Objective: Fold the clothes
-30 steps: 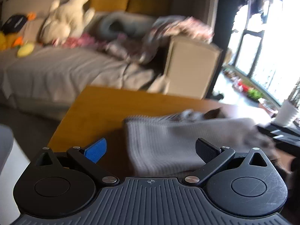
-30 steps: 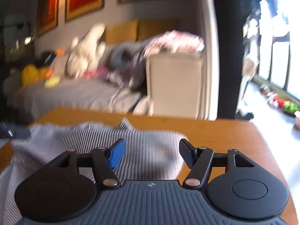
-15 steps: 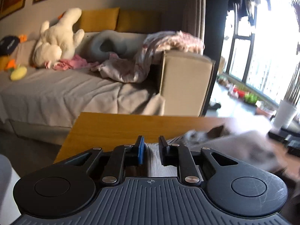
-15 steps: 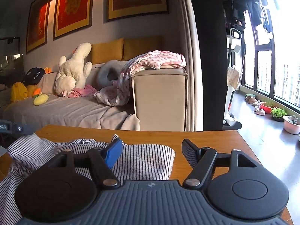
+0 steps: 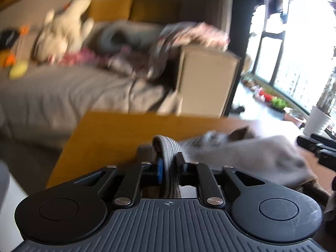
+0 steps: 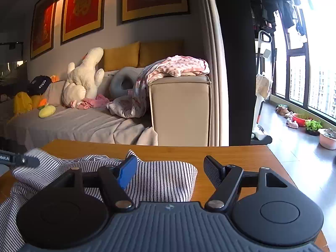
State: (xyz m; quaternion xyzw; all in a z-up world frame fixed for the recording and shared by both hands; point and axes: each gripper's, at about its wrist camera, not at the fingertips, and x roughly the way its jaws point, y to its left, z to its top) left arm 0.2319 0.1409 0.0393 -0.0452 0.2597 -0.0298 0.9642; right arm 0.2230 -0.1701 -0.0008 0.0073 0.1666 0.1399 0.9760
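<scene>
A black-and-white striped garment (image 6: 159,180) lies partly folded on the wooden table (image 6: 235,155). In the blurred left wrist view it looks grey (image 5: 241,155). My left gripper (image 5: 169,168) is shut on a fold of the garment's edge, which bulges up between the fingers. My right gripper (image 6: 170,168) is open above the garment's right folded end, touching nothing. The left gripper's tip (image 6: 19,160) shows at the far left of the right wrist view, over the cloth.
A grey sofa (image 6: 84,124) with a white plush toy (image 6: 84,79), cushions and a pink blanket (image 6: 174,67) stands behind the table. A beige armrest (image 6: 180,109) faces the table's far edge. Windows and potted plants (image 6: 313,126) are at the right.
My left gripper went from open to shut on the garment's edge and has now lifted it and tilted. My right gripper stayed open and nearly still.
</scene>
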